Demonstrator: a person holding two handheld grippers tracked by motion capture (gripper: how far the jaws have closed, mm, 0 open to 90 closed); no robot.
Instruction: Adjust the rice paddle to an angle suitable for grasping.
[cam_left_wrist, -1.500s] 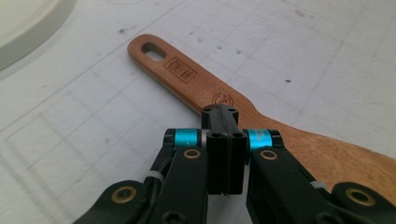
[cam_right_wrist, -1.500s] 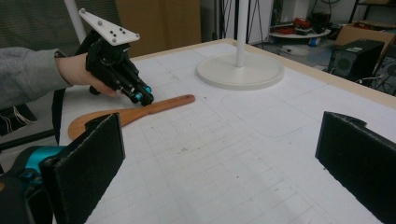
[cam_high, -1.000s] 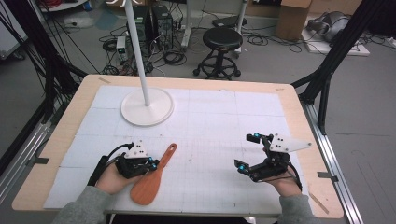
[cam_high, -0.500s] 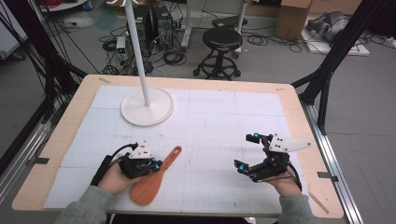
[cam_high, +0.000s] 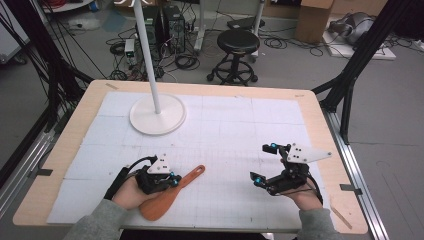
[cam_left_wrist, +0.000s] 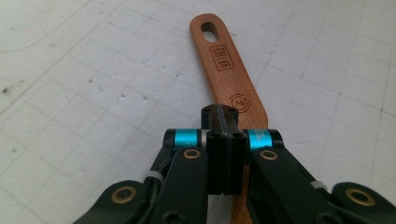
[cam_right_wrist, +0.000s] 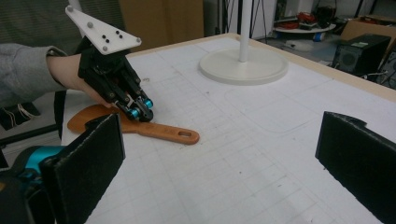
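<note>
Bench (cam_high: 240, 125) space is lying wide between your grippers; left gripper (cam_high: 172, 182) is pinching the brown spatula (cam_high: 170, 197), right gripper (cam_high: 263, 164) is gaping apart.

Beyond your tabletop (cam_high: 320, 125) you see a grey floor (cam_high: 280, 65) strewn with cables, a black stool (cam_high: 239, 42), a cardboard box (cam_high: 312, 20) and black frame struts (cam_high: 350, 75).

A flat orange-brown wooden spatula (cam_high: 170, 192) is lying on the white gridded mat near the table's front edge, its slotted handle end (cam_left_wrist: 208, 31) pointing away toward the middle.
</note>
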